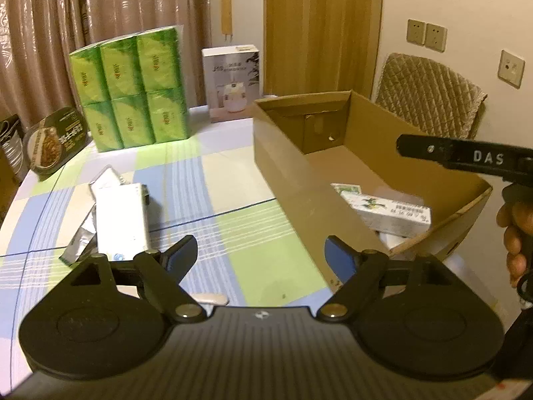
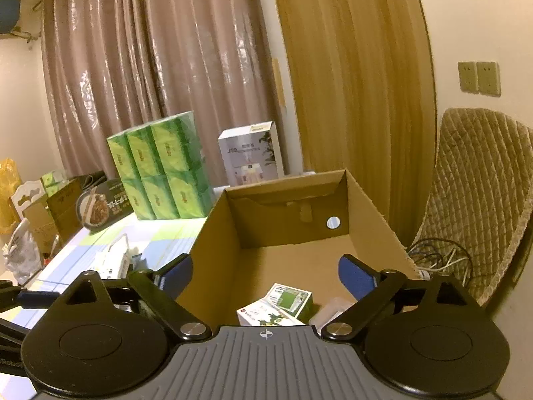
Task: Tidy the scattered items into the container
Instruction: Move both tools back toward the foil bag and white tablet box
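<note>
A brown cardboard box (image 1: 283, 173) stands open on the checked tablecloth, and small white-and-green cartons (image 1: 386, 211) lie at its near end. A white carton (image 1: 121, 220) and silver foil packets (image 1: 78, 243) lie scattered on the cloth to the left. My left gripper (image 1: 260, 255) hovers open and empty over the table, between those items and the box wall. In the right wrist view my right gripper (image 2: 265, 275) is open and empty above the box (image 2: 213, 260), with the small cartons (image 2: 279, 306) right below it. The right gripper's body (image 1: 466, 158) shows at the left view's right edge.
A pack of green tissue bundles (image 1: 133, 90), a white appliance box (image 1: 233, 83) and a round food package (image 1: 55, 143) stand at the table's far side. A quilted chair (image 1: 429, 96) sits behind the box. A hand (image 1: 514, 233) holds the right gripper.
</note>
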`<state>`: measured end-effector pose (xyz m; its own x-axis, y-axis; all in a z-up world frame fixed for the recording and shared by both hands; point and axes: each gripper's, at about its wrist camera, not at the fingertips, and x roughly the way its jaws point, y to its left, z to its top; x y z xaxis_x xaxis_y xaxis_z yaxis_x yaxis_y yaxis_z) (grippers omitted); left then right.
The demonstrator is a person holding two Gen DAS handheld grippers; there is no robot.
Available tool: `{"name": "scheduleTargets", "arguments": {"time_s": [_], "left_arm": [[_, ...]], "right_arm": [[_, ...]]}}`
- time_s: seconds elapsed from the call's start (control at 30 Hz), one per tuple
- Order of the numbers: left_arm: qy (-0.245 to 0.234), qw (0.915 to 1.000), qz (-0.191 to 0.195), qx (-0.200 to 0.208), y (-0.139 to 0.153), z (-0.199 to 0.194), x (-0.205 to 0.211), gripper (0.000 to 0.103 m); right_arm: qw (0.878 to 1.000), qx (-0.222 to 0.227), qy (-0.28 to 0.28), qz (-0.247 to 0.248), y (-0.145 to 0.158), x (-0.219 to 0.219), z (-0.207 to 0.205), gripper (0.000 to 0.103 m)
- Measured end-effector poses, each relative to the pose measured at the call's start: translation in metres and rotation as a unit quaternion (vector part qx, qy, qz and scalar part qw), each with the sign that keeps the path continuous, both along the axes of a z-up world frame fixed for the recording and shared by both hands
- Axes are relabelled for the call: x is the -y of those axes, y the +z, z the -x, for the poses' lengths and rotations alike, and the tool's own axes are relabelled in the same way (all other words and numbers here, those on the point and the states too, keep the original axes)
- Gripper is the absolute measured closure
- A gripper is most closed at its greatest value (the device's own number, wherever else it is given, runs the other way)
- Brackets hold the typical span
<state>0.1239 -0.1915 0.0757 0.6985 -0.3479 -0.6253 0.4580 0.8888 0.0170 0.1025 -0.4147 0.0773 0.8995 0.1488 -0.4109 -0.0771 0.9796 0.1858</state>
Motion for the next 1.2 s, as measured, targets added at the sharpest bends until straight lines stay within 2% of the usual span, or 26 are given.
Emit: {"name": "scheduleTargets", "arguments": {"time_s": [0.17, 0.5, 0.9, 1.2], "left_arm": [[0.009, 0.9999, -0.011, 0.003, -0.001, 0.001, -0.011, 0.011], [0.035, 0.9985, -0.042, 0.009, -0.002, 0.003, -0.032, 0.002], [0.066, 0.9962, -0.057, -0.002, -0.012, 0.003, -0.066, 0.001], [0.093, 0.9935, -0.064, -0.005, -0.02, 0.002, -0.108, 0.001]], "right_arm": [[1.0, 0.008, 0.005, 0.007, 0.001, -0.008, 0.003, 0.002], [0.999, 0.011, 0.032, 0.016, -0.002, -0.032, 0.004, 0.002], [0.998, 0.033, 0.059, 0.018, 0.004, -0.059, 0.001, 0.002], [0.992, 0.047, 0.112, 0.02, 0.008, -0.099, 0.002, 0.002]]}}
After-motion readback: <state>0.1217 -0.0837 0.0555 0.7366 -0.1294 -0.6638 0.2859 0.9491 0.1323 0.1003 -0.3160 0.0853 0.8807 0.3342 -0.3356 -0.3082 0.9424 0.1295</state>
